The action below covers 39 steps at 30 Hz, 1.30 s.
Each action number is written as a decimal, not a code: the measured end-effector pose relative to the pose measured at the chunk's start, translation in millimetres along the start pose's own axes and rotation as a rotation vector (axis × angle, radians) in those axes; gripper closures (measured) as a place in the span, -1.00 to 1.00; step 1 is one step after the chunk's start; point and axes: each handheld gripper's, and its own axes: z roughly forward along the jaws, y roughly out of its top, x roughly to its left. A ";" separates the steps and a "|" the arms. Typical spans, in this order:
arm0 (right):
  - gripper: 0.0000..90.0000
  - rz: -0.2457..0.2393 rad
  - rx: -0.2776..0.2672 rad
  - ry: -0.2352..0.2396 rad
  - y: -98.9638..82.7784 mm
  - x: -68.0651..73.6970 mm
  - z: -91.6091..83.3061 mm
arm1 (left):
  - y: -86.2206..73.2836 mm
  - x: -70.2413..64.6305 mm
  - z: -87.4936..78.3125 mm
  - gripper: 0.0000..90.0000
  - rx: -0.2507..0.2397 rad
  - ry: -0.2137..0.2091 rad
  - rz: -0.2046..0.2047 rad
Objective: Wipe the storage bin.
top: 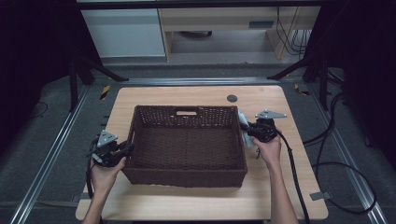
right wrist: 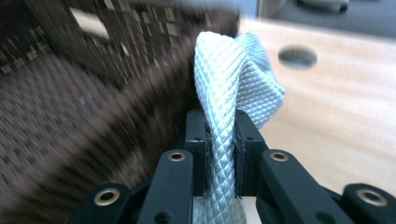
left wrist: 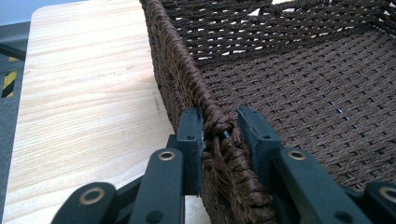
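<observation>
Laboratory recording station: a small wooden table (top: 196, 200) stands on grey carpet between aluminium floor rails (top: 51, 154), flanked by black tripod legs (top: 79, 70) and trailing cables (top: 345, 168), with office desks (top: 233, 23) beyond.

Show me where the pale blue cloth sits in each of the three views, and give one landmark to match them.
High view: the pale blue cloth hangs at the wicker basket's right wall, pinched in the right claw.
Left gripper view: the cloth is not in it.
Right gripper view: the cloth rises at centre from between the jaws.
Shared landmark: the brown wicker basket; the left claw straddles its left rim.
</observation>
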 end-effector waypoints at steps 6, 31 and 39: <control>0.77 0.026 0.135 0.000 -27.4 -2.9 21.1 | 5.6 0.8 7.0 0.57 0.001 0.011 0.007; 0.78 0.009 0.094 0.016 -26.5 -0.6 -5.9 | 2.8 2.8 -3.0 0.05 -0.030 -0.011 0.029; 0.77 0.045 0.167 0.019 -43.2 -0.9 -0.5 | -2.5 -1.4 -1.9 0.40 -0.012 -0.022 0.039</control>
